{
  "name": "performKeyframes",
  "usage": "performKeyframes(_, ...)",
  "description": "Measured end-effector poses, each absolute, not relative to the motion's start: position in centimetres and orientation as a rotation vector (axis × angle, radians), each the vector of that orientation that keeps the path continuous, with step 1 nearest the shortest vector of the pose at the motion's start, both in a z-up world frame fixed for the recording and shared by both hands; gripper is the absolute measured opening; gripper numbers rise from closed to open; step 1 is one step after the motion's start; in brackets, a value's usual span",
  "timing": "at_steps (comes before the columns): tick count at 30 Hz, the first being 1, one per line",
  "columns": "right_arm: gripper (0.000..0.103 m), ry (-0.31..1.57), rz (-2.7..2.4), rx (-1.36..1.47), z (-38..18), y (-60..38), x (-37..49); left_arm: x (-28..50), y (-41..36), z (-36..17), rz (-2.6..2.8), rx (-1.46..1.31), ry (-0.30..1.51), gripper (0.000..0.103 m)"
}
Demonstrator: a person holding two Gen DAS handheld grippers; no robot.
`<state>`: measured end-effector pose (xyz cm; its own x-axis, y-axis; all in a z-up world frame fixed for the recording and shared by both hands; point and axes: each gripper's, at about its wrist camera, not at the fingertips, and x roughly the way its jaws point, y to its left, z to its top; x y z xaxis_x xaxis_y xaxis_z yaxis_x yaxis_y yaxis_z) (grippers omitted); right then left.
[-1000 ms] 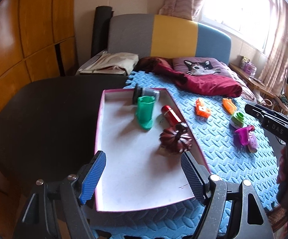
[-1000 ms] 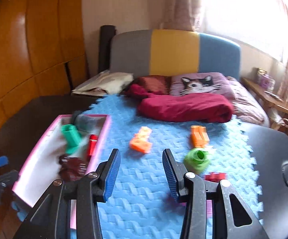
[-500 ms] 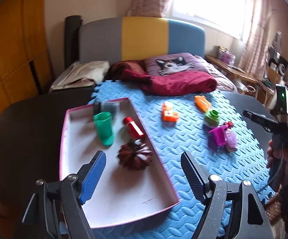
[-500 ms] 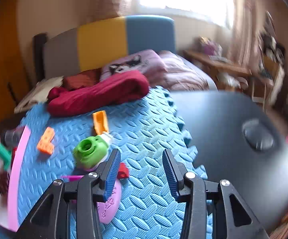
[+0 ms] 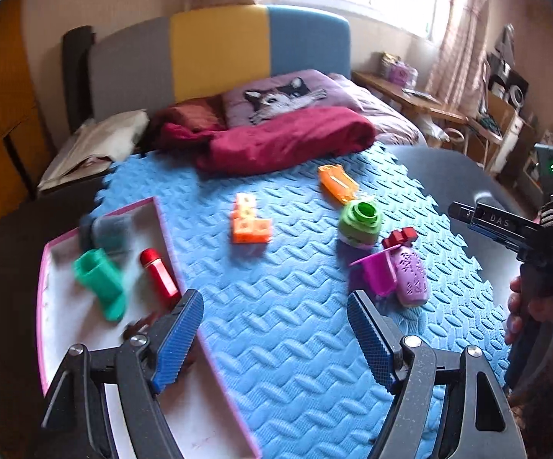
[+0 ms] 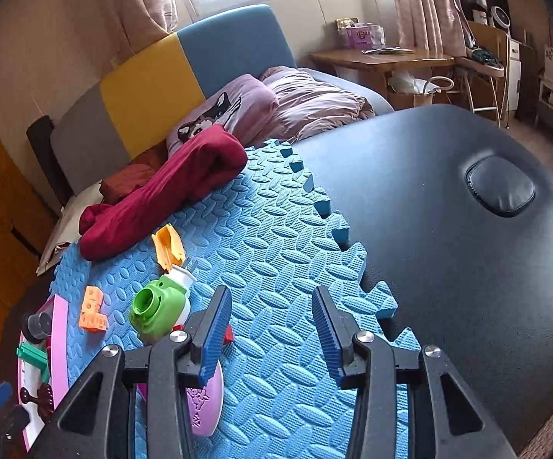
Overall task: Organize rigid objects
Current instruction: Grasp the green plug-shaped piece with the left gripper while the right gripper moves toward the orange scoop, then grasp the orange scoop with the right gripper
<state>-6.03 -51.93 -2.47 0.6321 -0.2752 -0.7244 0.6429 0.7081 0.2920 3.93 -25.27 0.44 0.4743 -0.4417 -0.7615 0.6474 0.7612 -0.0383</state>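
Both hand-held grippers hung over the blue foam mat [image 5: 276, 306] with nothing between their fingers: the left gripper [image 5: 276, 338] stood wide, the right gripper [image 6: 272, 331] at a narrower gap above bare mat. Behind the left gripper's left finger, a dark brown ridged object [image 5: 138, 329] in the pink-rimmed tray [image 5: 169, 237] was mostly hidden and blurred. Also in the tray lay a green cup-like piece [image 5: 100, 279], a red cylinder [image 5: 159, 277] and a grey cylinder [image 5: 110, 227] smeared by motion. On the mat, just beyond the right gripper's left finger, a purple patterned piece [image 6: 205, 401] was half covered in the right wrist view; the left wrist view showed it touching a magenta cup [image 5: 377, 273] and a small red part [image 5: 400, 237]. Farther out sat a green and white round toy [image 5: 360, 222], an orange block [image 5: 247, 223] and an orange case [image 5: 337, 183]. A dark red blanket [image 5: 287, 139] lay at the mat's far edge. At the left view's right edge, a hand [image 5: 536, 306] was cut off.
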Motion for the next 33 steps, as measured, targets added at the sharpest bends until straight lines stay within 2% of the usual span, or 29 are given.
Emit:
performKeyframes(9,0.044,0.684,-0.542,0.655,-2.5,-52.9,-6.6,6.4,-33.2,-0.7,-0.762,0.360,0.869,0.078)
performKeyframes(23,0.044,0.703,-0.474,0.737,-3.2,-53.3,-6.3,10.7,-43.2,-6.2,-0.826,0.481,0.994,0.078)
performKeyframes(24,0.044,0.704,-0.470,0.739,-3.3,-53.3,-6.3,11.1,-43.6,-6.9,-0.834,0.486,1.018,0.076)
performKeyframes(26,0.044,0.704,-0.467,0.739,-3.3,-53.2,-6.2,11.7,-43.8,-8.0,-0.844,0.470,1.058,0.054)
performKeyframes(33,0.044,0.704,-0.477,0.750,-3.5,-53.5,-6.4,12.1,-41.1,-6.5,-0.801,0.388,0.995,0.053)
